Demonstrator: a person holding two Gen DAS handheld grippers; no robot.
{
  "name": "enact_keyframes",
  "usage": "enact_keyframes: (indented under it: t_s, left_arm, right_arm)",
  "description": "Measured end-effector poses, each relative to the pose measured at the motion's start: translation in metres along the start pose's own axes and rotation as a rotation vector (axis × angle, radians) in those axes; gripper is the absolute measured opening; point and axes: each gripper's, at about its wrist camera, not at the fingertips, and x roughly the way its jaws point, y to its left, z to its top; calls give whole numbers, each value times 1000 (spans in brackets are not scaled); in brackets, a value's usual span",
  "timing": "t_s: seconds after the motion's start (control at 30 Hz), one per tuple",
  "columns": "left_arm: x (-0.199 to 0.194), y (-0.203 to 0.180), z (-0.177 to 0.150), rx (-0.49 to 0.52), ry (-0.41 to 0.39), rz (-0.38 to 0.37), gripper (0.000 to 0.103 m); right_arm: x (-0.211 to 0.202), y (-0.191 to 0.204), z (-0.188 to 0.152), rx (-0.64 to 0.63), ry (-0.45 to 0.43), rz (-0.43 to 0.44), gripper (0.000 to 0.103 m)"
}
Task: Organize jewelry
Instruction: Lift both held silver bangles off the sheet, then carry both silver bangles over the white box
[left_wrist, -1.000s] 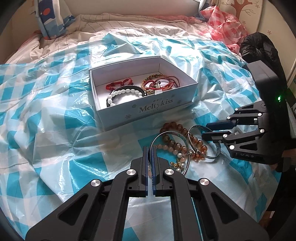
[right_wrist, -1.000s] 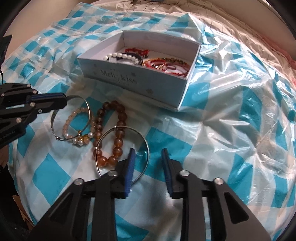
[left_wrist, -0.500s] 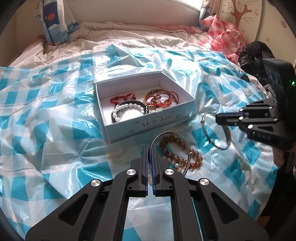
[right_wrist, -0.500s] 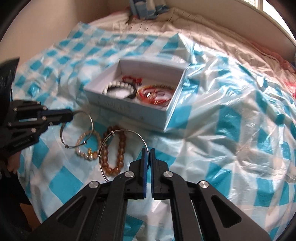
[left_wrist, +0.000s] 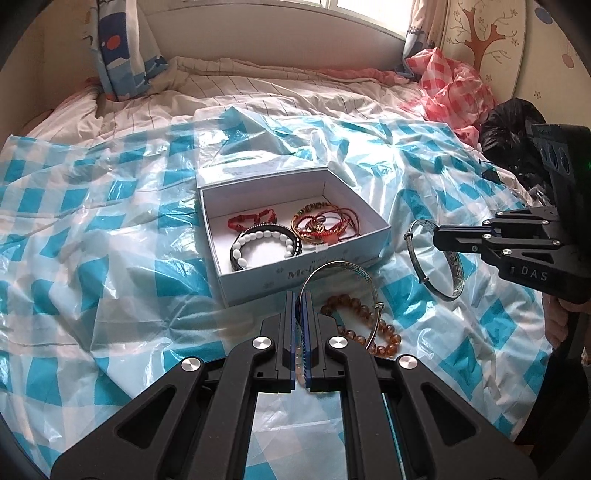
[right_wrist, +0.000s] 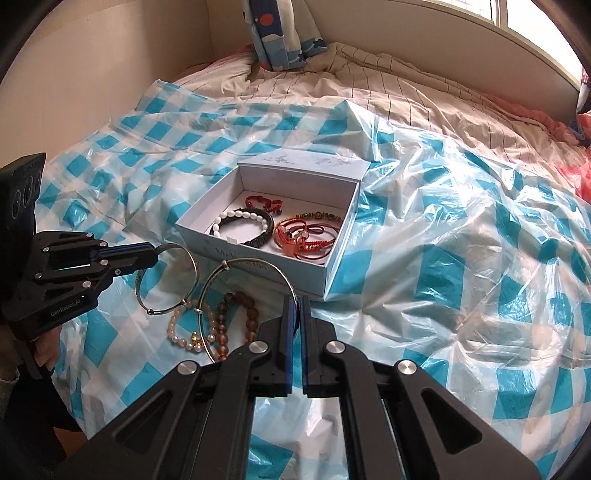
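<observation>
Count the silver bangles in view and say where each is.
2. One silver bangle is clamped in the left gripper; the other bangle is clamped in the right gripper. None seen elsewhere.

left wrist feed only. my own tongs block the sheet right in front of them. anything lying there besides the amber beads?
Observer: Yes. The right wrist view shows a pale bead bracelet with a gold charm. It lies on the checked sheet beside the amber beads.
Operator: where on my bangle am I gripping?
Observer: The left tongs pinch the thin bangle at its upper rim, and the loop hangs below the tips.
Operator: right side's grip?
Observer: Seen from behind, the right tongs are shut on the rim of the second bangle. Its loop reaches toward the box.
</observation>
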Motion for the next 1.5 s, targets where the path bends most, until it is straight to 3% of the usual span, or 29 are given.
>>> enact_keyframes:
  t_s: [1.5]
  left_arm:
    - [0,22,29,-89,-74,9,3]
  right_arm:
    - [15,-5,33,62,-74,19,4]
